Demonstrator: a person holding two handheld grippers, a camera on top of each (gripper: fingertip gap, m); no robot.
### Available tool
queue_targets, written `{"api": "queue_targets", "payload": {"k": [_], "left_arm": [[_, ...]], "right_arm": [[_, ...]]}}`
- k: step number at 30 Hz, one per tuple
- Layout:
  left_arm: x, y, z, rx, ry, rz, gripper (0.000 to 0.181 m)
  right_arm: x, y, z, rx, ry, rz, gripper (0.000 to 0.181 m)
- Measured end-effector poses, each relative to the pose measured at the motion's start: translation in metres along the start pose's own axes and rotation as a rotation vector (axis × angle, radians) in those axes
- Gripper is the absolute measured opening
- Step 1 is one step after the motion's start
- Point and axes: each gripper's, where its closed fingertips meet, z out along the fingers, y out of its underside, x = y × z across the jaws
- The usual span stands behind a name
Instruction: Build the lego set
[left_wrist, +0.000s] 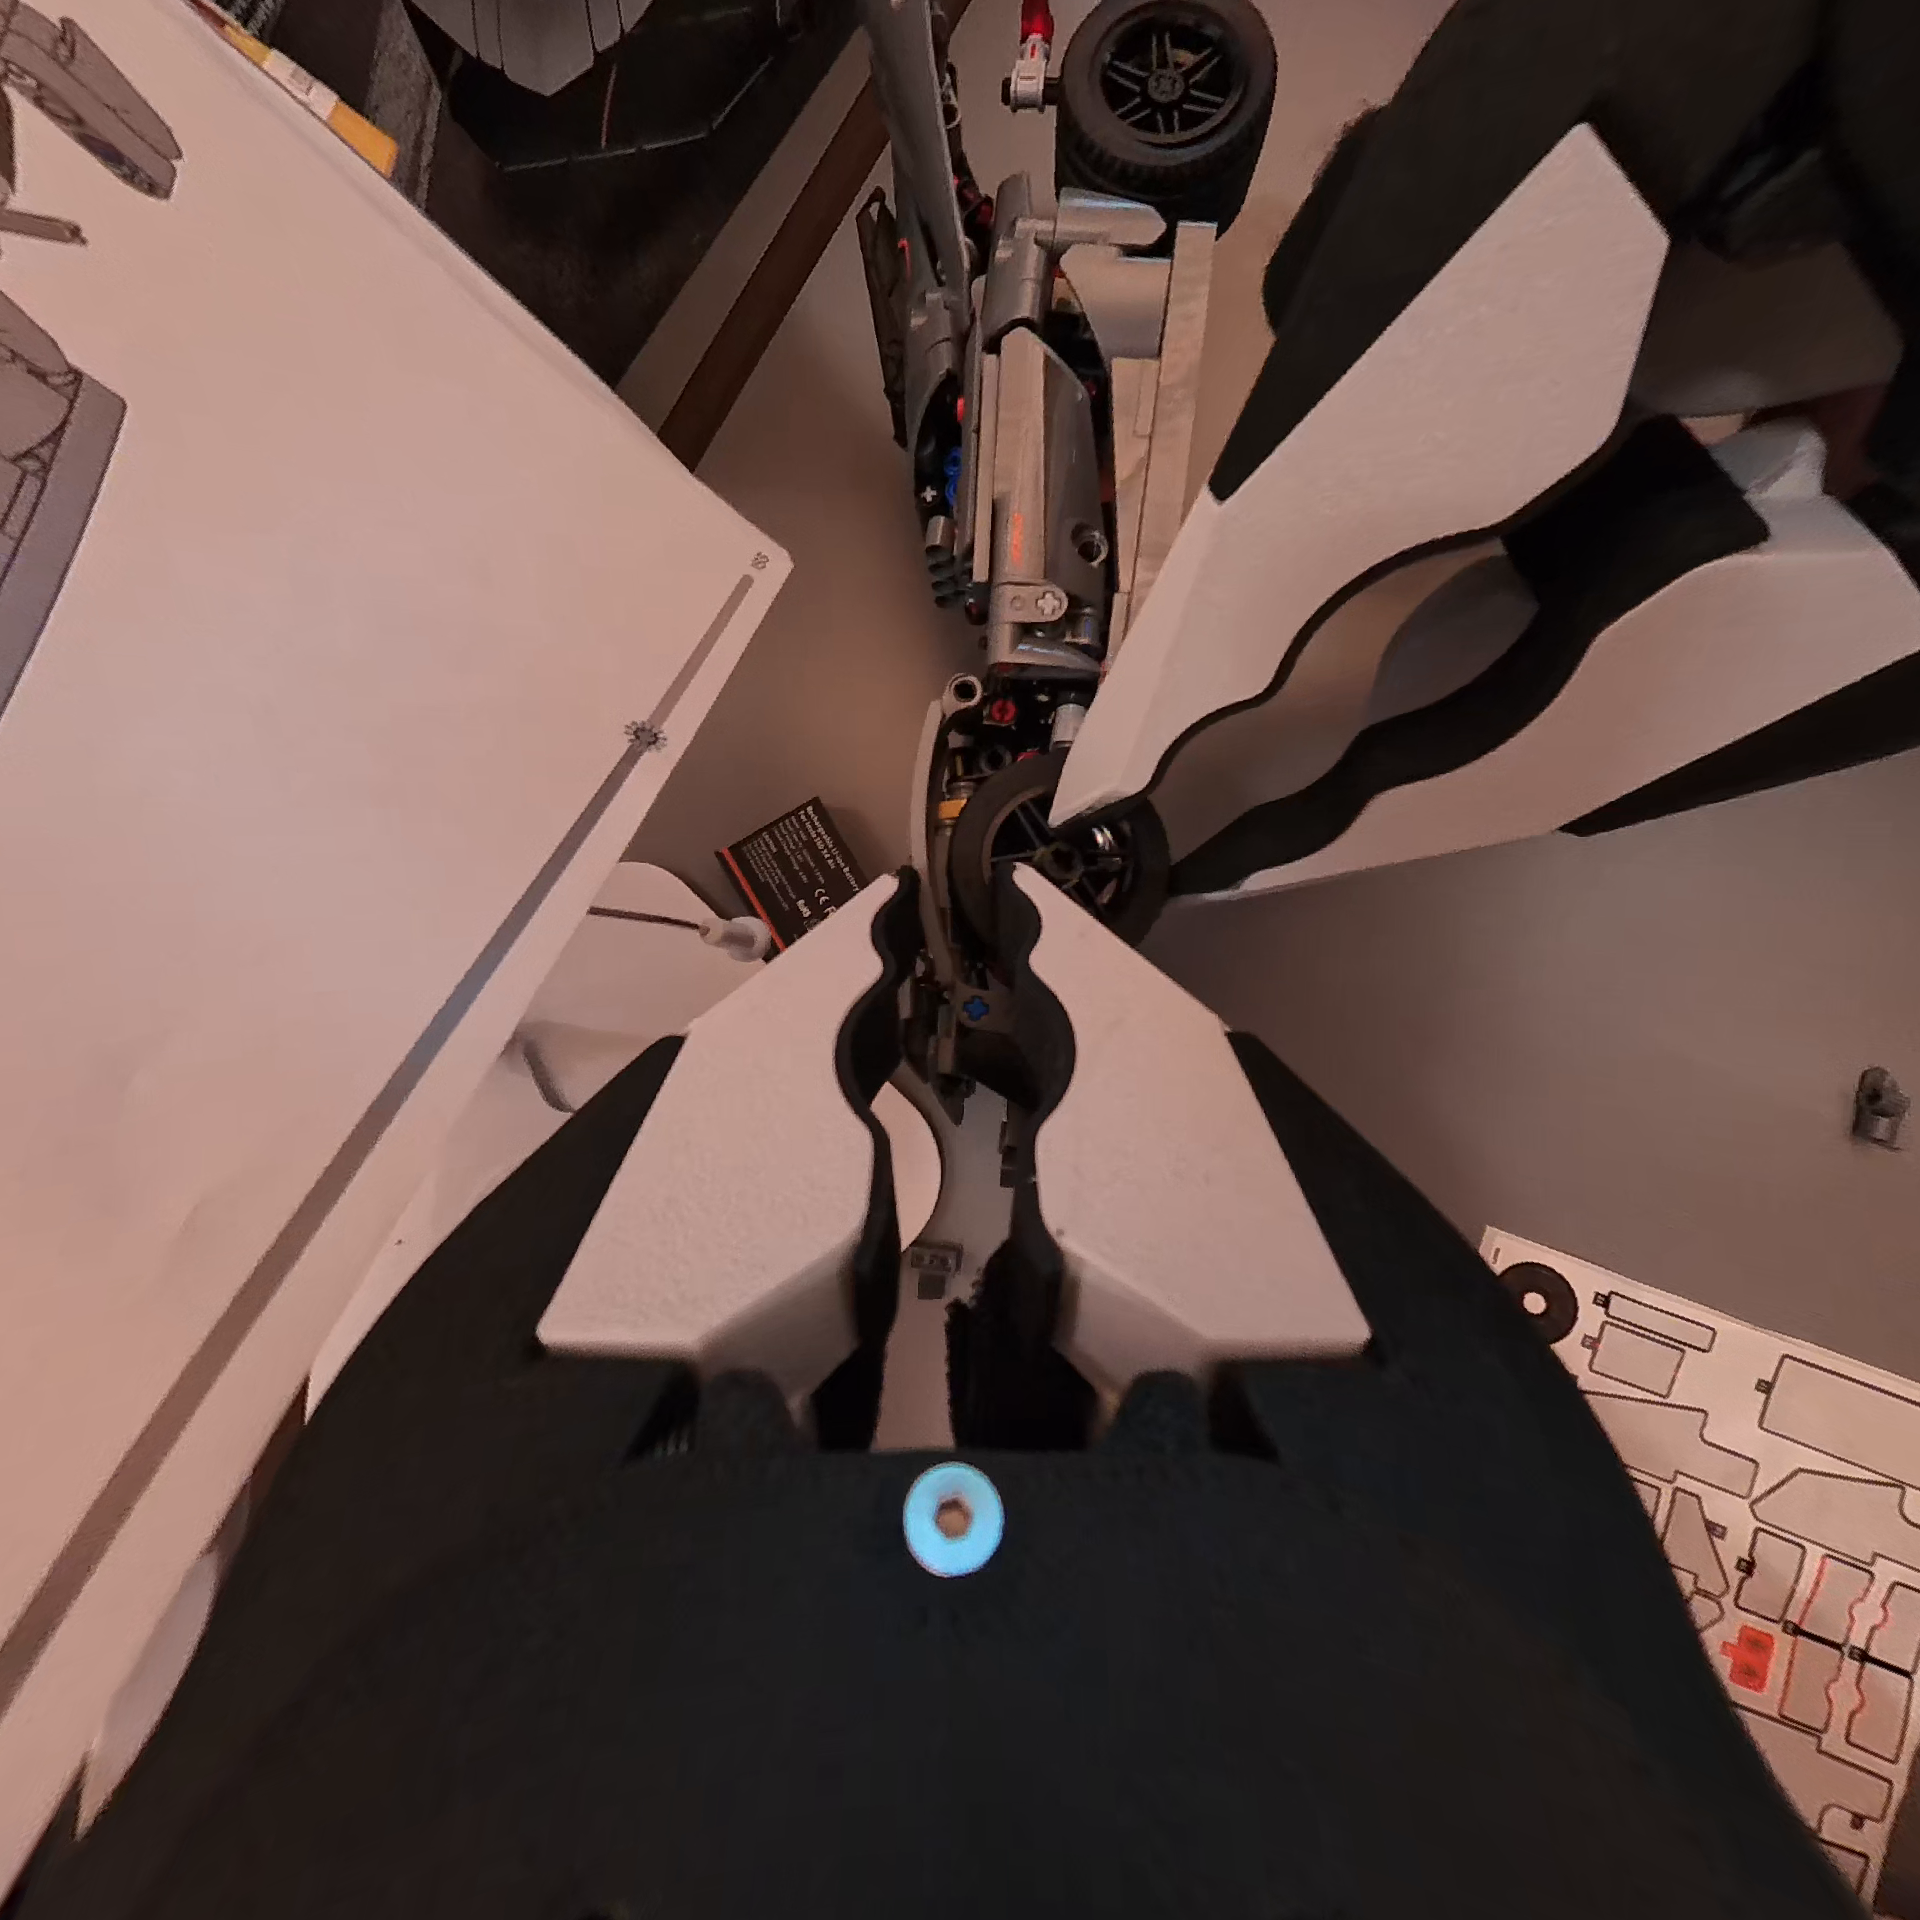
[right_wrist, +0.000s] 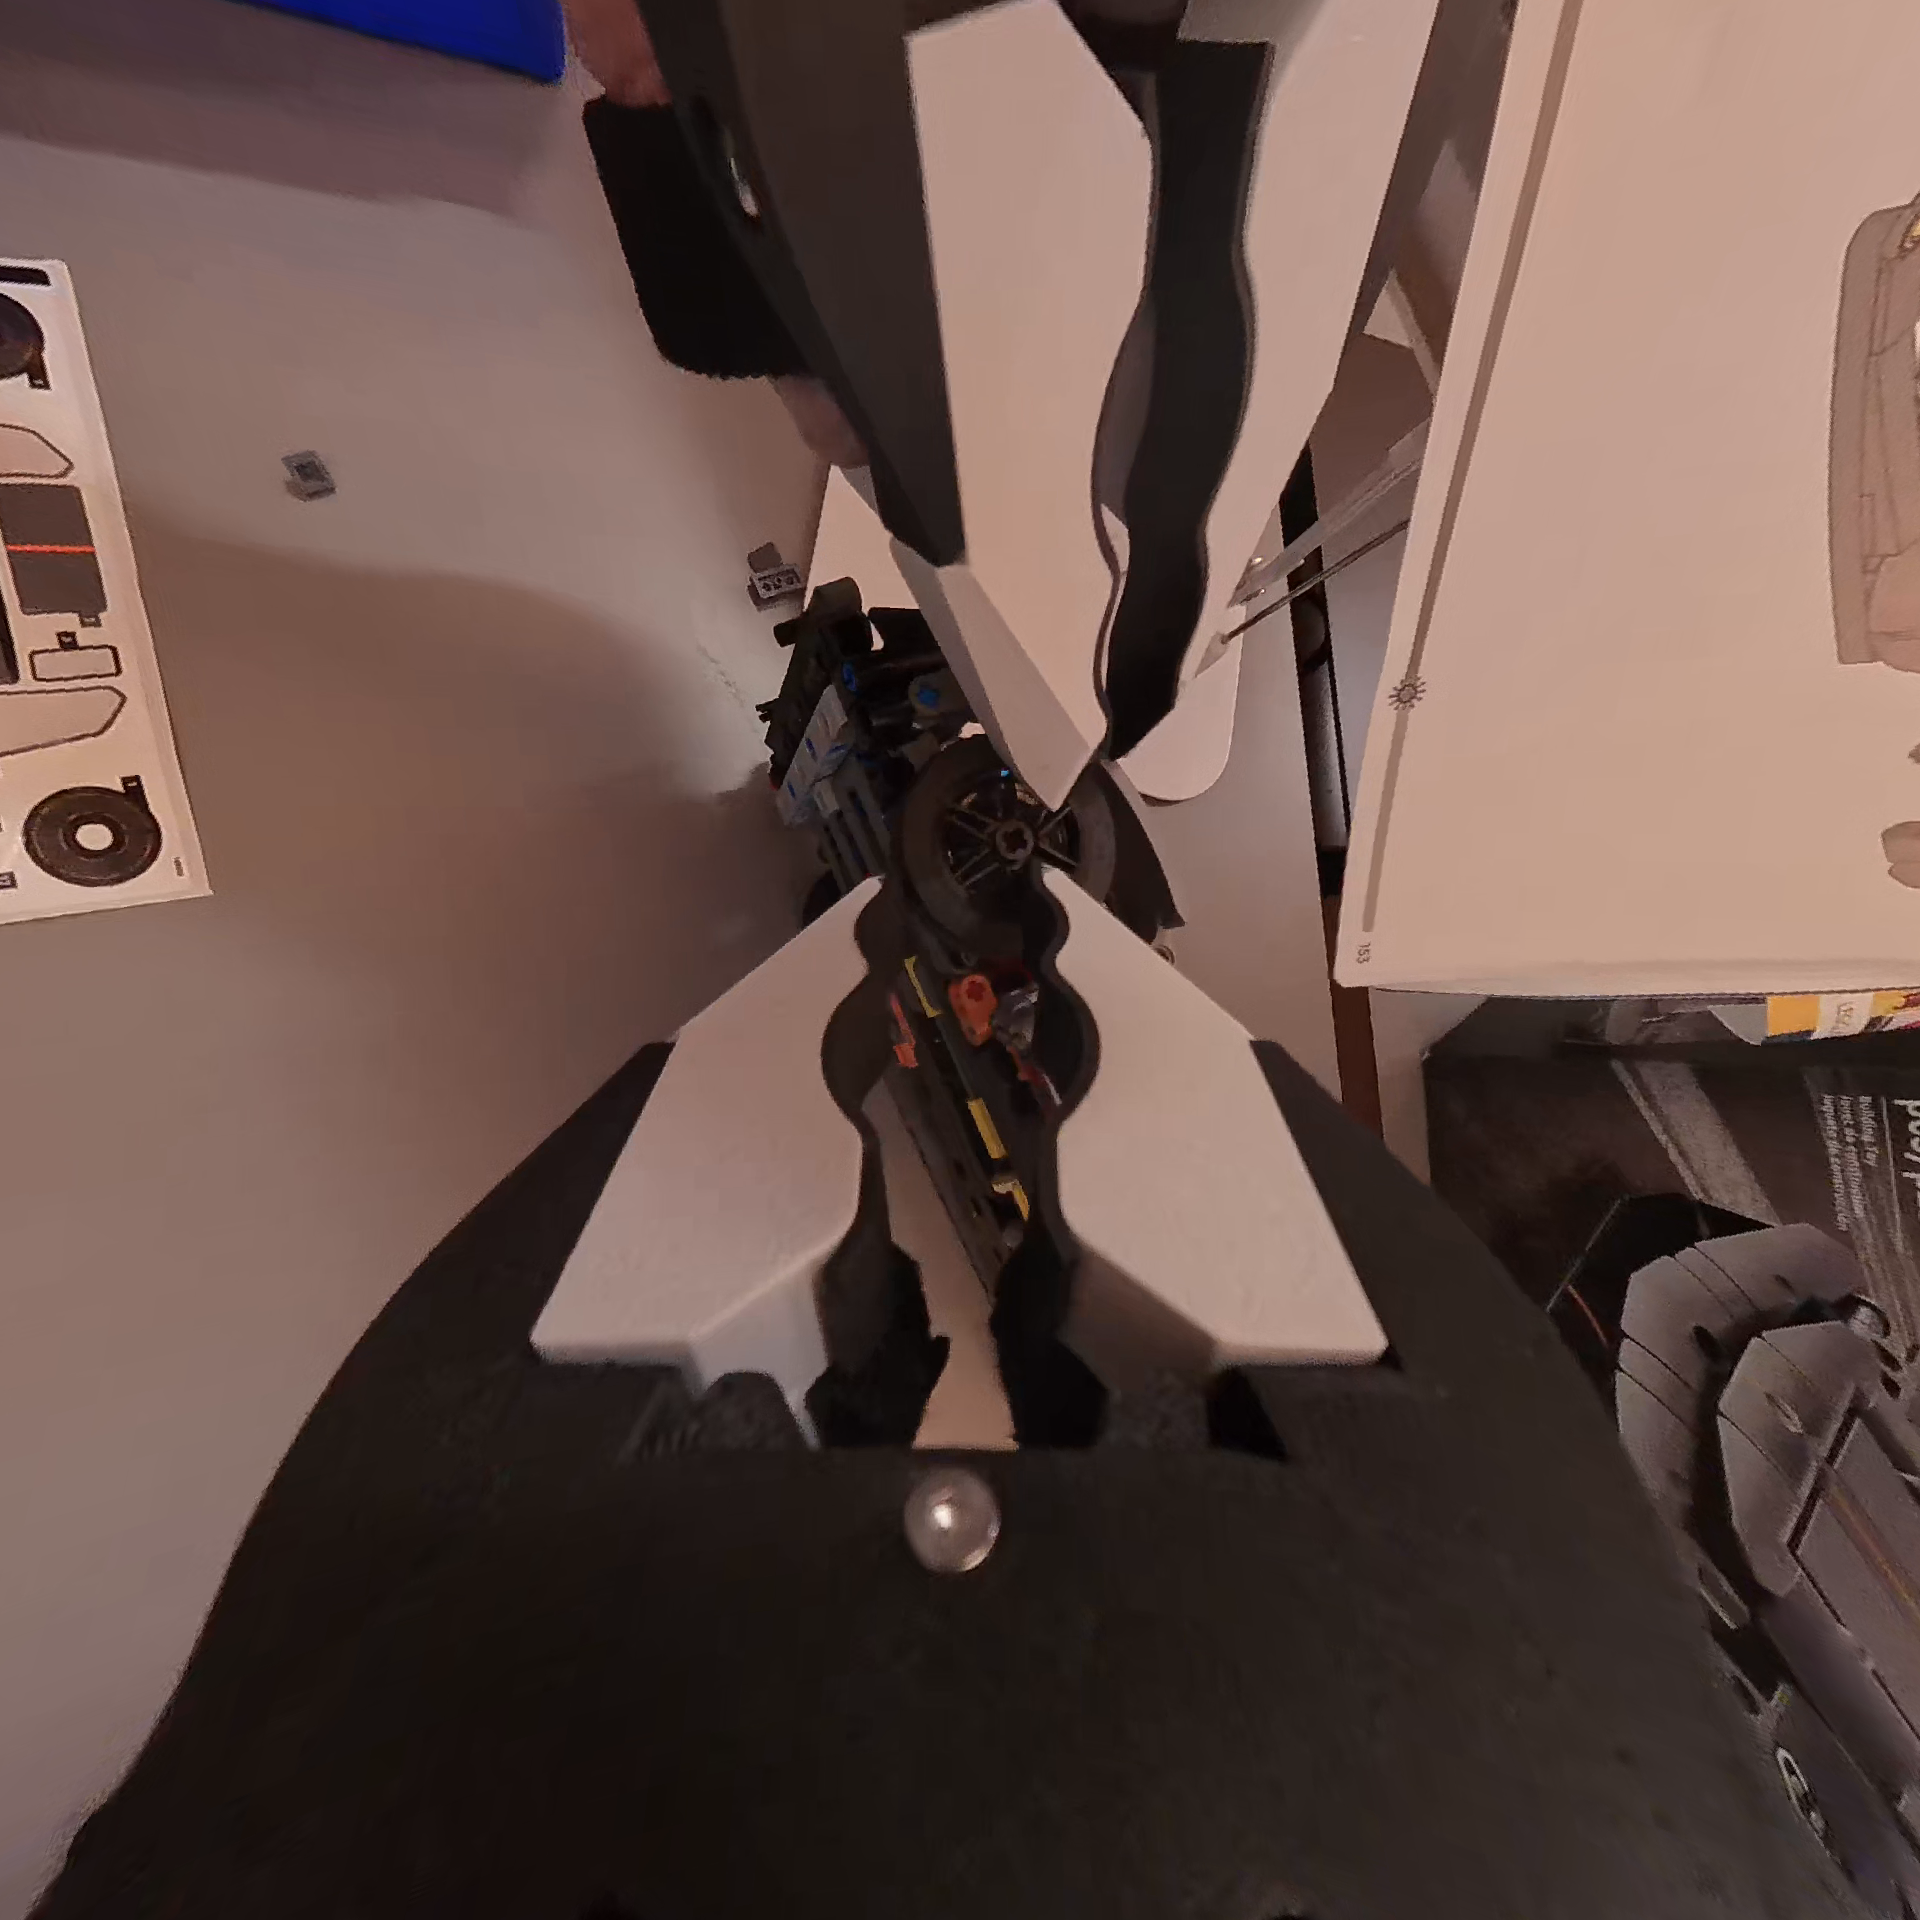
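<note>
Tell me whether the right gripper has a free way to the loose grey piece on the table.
Probably not yet: the right gripper looks shut on the car model; the grey piece lies apart on bare table.

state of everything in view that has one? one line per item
Left gripper: shut on the lego car's front end.
Right gripper: shut on the car's chassis, by the same wheel.
Lego car: part built, held between both grippers.
Front wheel: mounted.
Rear wheel: mounted.
Instruction booklet: open.
Sticker sheet: flat on the table, partly used.
Loose grey piece: unattached, on the table.
</note>
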Motion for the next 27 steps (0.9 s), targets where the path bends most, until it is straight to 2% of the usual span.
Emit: {"api": "queue_targets", "payload": {"k": [3,4,11,14,17,22,27], "left_arm": [[-0.002,0.001,0.0,0.011,0.001,-0.013,0.008],[-0.009,0.003,0.0,0.001,-0.039,-0.017,0.0],[-0.008,0.002,0.001,0.009,-0.024,-0.017,0.0],[-0.007,0.002,0.0,0.02,-0.001,-0.025,0.0],[-0.006,0.004,0.001,-0.001,-0.009,-0.013,0.001],[-0.005,0.005,0.005,-0.015,-0.005,-0.011,0.001],[-0.006,0.006,0.005,-0.017,-0.005,-0.011,0.001]], "right_arm": [[0.0,-0.002,0.0,-0.006,-0.02,0.006,0.021],[0.0,-0.002,0.0,-0.016,-0.029,0.015,0.021],[0.003,0.0,0.0,-0.05,-0.068,0.007,0.021],[0.006,-0.002,0.001,-0.03,-0.085,0.039,0.048],[0.01,-0.003,0.004,-0.012,-0.088,0.063,0.056],[0.007,-0.002,0.01,-0.016,-0.155,0.089,0.044],[0.005,0.0,0.012,-0.022,-0.226,0.135,0.044]]}}
